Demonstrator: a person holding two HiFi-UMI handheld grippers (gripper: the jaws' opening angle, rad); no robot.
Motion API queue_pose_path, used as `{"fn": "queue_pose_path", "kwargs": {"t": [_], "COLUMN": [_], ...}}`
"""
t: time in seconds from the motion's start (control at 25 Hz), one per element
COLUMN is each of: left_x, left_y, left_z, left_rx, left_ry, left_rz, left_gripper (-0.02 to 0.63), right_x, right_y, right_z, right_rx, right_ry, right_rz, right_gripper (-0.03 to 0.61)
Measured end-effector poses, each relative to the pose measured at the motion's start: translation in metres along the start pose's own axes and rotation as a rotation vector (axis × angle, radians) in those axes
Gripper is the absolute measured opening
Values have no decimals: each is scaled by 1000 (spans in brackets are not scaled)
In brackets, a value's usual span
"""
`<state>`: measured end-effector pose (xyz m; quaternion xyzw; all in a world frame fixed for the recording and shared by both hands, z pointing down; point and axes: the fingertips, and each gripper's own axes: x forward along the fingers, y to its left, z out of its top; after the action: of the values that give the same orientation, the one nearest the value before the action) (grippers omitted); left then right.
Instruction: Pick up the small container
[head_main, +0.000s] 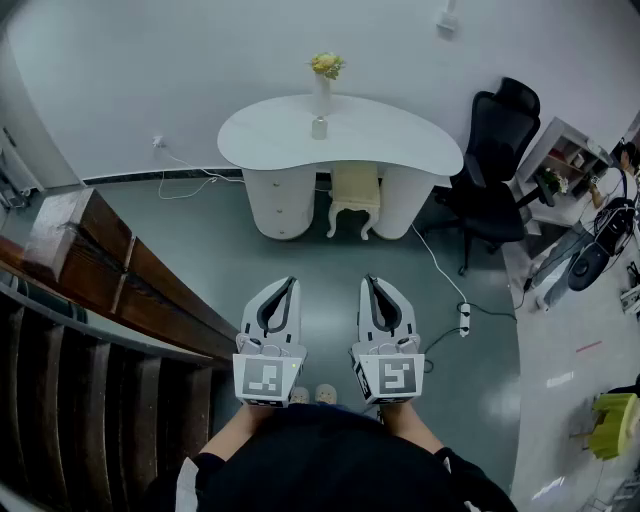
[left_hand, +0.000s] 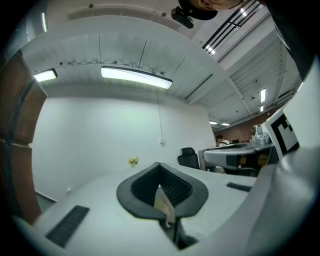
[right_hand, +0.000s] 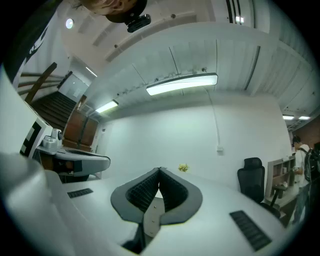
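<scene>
1. Left gripper (head_main: 292, 283), lower centre of the head view. Jaws clenched tip to tip with nothing between them. Its own view confirms the pads meet and only the far wall shows past them.

2. Right gripper (head_main: 371, 281), just beside the left one, lower centre. Jaws likewise pressed together and empty, held level with the left over bare floor.

3. Wooden stair rail (head_main: 120, 275), left edge, running diagonally. It is not part of the task.

4. Power strip (head_main: 463, 318), on the floor at right of centre, with its cable trailing up toward the table.

5. Stool (head_main: 355, 195), pale, tucked under the table front, upper centre.

6. White table (head_main: 400, 135), curved top, upper centre, well apart from both grippers.

7. Small container (head_main: 319, 127), on the table top, centre of the upper frame, directly in front of the vase.
   - It appears to be a short clear jar or glass, but it is too small here to make out any lid or contents.
   - Handling, as a judgement: light, rigid, smooth-sided, so likely slippery and breakable if knocked or squeezed hard.
   - Hold: across the body at mid-height, jaws parted beforehand, approaching from the front so the vase is not struck.

8. Vase (head_main: 321, 92) with yellow flowers, close behind the container. It is tall and narrow, so a tipping risk.

9. Office chair (head_main: 495, 150), black, upper right beside the table.
</scene>
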<state>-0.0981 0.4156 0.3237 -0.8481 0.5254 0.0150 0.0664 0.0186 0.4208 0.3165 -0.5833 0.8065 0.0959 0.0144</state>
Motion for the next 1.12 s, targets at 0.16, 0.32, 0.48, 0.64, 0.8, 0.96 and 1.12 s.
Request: {"fn": "queue_pose_path", "kwargs": {"t": [0.16,0.32,0.48,0.64,0.8,0.96,1.12], "left_x": [-5,-6,-3,0,7,15,30], "left_y": [-2,-8,-15,-21,-25,-32,-34], "left_z": [-2,-2,3,3,1,-4,-1], "left_rx": [-5,-3,3,4,11,2,17], "left_ry": [14,6,-18,-20,-14,18,-3], "left_rz": [4,5,4,6,18,34,30], "left_gripper": [8,6,8,8,8,8,12], "right_x": [-5,-11,-16,-18,-16,-14,-4], "right_y": [0,-3,-10,-15,-20,-29,-40], "right_z": [0,0,-1,2,1,-4,-4], "right_rx": [-2,-2,1,-13,-12,-1,6], "right_ry": [-5,-6,-5,-26,-38,-30,-29], "right_rz": [-3,-4,-3,-2,21,42,49], "right_gripper": [21,21,21,23,23,23,23]}}
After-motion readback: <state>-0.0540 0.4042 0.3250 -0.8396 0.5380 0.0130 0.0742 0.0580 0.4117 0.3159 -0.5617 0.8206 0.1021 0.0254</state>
